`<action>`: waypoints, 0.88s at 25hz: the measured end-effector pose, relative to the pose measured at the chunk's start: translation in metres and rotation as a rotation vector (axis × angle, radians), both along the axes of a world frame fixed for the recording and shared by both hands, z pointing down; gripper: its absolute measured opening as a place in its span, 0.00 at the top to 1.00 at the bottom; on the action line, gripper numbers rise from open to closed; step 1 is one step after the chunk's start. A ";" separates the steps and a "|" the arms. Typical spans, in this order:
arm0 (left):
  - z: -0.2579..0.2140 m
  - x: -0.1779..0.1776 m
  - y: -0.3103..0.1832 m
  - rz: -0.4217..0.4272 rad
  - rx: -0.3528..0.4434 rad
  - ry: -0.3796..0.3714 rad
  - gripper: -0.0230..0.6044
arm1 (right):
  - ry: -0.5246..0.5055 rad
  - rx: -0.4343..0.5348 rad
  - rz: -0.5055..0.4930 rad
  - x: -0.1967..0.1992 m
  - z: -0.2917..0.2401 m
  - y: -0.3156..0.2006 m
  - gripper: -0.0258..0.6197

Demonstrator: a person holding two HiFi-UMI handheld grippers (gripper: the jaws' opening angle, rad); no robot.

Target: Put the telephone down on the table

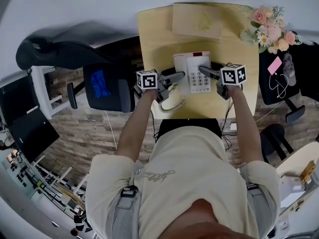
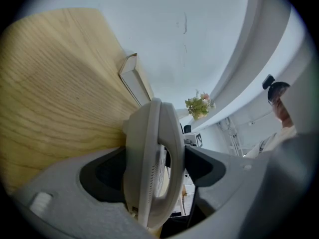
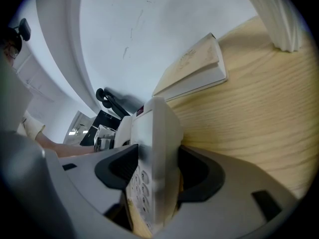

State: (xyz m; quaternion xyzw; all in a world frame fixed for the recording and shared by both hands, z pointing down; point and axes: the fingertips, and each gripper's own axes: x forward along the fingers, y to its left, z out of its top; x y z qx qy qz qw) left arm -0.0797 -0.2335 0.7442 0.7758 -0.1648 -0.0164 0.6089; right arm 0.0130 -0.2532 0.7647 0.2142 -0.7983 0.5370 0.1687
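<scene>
While left tool (image 1: 175, 77) pinches the handset (image 2: 152, 158), right tool (image 1: 207, 72) pinches the telephone (image 1: 195, 62), lengthwise toward the book (image 1: 197, 20).

A pale, plain wall (image 1: 89, 4) runs behind a light wood-grain bench (image 1: 154, 44) set against it. The floor (image 1: 94, 128) is laid in brown and grey plank pattern, with thin cables trailing over it. Left of the bench stands a black office chair (image 1: 119, 96) with a blue patch on its seat, and beside that a white metal frame (image 1: 42, 91). At the bench's far right corner sits a bunch of pink and white flowers (image 1: 269, 29); a beige book (image 1: 197, 20) lies closed along the far edge. To the right is another dark chair (image 1: 286, 83) on castors. Light is even and soft
</scene>
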 end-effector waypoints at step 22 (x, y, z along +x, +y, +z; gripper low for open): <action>0.007 0.000 -0.002 0.105 -0.119 -0.107 0.39 | 0.058 -0.062 0.023 0.002 0.005 -0.005 0.58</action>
